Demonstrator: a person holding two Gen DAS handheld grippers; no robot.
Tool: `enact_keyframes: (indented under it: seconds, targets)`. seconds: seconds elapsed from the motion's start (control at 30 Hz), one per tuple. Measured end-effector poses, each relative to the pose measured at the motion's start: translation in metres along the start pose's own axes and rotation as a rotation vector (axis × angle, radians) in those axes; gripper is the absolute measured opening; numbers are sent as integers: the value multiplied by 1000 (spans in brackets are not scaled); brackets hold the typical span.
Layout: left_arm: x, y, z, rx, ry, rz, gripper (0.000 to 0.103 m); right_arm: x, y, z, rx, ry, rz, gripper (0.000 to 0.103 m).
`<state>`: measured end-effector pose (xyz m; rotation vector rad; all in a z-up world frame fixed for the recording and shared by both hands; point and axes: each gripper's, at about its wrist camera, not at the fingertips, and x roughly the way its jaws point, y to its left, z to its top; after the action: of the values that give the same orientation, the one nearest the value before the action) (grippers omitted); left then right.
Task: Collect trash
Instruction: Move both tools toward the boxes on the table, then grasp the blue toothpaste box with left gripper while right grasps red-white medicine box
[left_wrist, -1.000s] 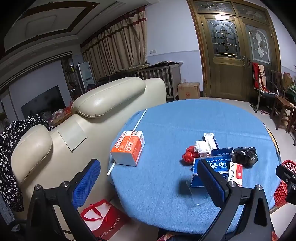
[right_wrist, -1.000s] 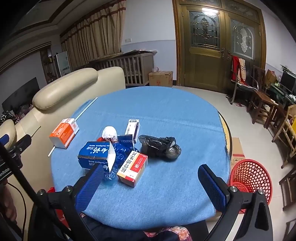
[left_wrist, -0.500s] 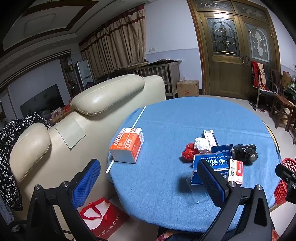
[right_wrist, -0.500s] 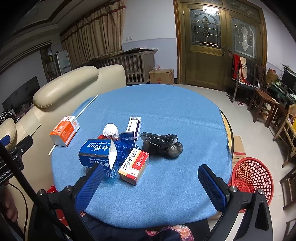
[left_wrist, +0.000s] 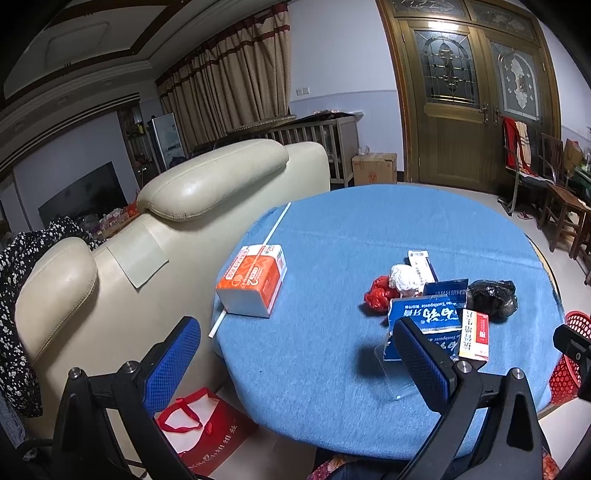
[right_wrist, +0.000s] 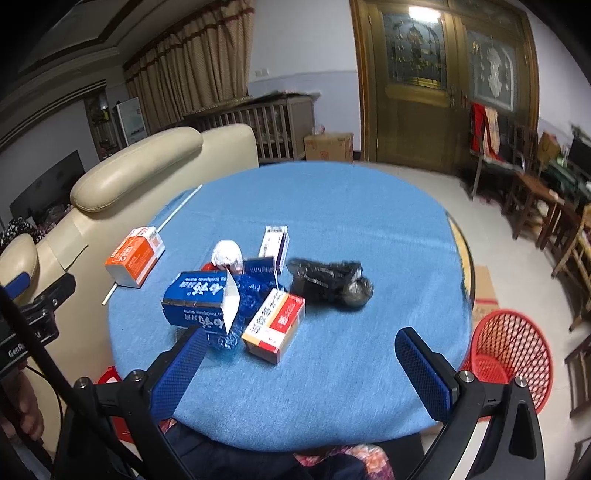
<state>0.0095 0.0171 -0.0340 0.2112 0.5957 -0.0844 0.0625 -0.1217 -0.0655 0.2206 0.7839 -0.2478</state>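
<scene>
Blue cloth covers the round desk, and the trash sits gathered toward its near-left part, presumably so that either gripper can reach it from the near edge. A blue toothpaste box lies on its side with one end flap open, a red-and-white box just beside it on the right, and crumpled blue plastic showing between the two. Behind them are a white crumpled wad over a scrap of red plastic, a small white-and-purple box, and a knotted black bag to the right. An orange-and-white carton lies well apart at the left edge, touching a long white stick that runs along the rim. The red mesh basket stands on the floor off the right side of the desk, the likely place for the trash, so pieces picked by the right side would have the shorter carry. The left gripper hovers over the near-left edge, its blue-padded fingers spread wide and empty, touching nothing. The right gripper hangs above the near edge, fingers equally wide apart, nothing between them; the red-and-white box lies closest ahead of it. Nothing is in the basket that I can make out, so the collecting seems only about to begin.
</scene>
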Motion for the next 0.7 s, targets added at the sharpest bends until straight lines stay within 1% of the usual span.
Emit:
enact_keyframes:
  seconds: [0.03,0.1,0.17,0.27,0.33,0.37,0.47,0.53,0.57,0.63,0.7]
  targets:
    - [3,0,-1,0,8,-3,103,5,-3,0,15,17,2,103]
    - [8,0,-3,1,26,-8,103,13,-7,-1,38,15,14,103]
    - [15,-1,-6,1,45,-14,103,22,-11,-1,61,55,22,103]
    - [24,-4,-9,15,58,-35,103,40,-15,1,79,78,31,103]
    - [32,-7,-10,41,60,-76,103,54,-18,3,118,120,68,103]
    - [39,-9,-9,62,69,-109,103,60,-19,5,128,132,79,103]
    - [58,-15,-8,120,99,-184,103,90,-22,12,187,205,115,102]
    - [69,-15,-8,136,116,-222,103,111,-22,17,210,250,118,96]
    - [73,-15,-7,142,121,-254,103,125,-22,19,227,279,124,91]
    - [78,-13,-6,159,111,-328,103,147,-20,22,248,325,130,81]
    - [82,-13,-4,185,96,-364,103,166,-16,24,268,362,142,76]
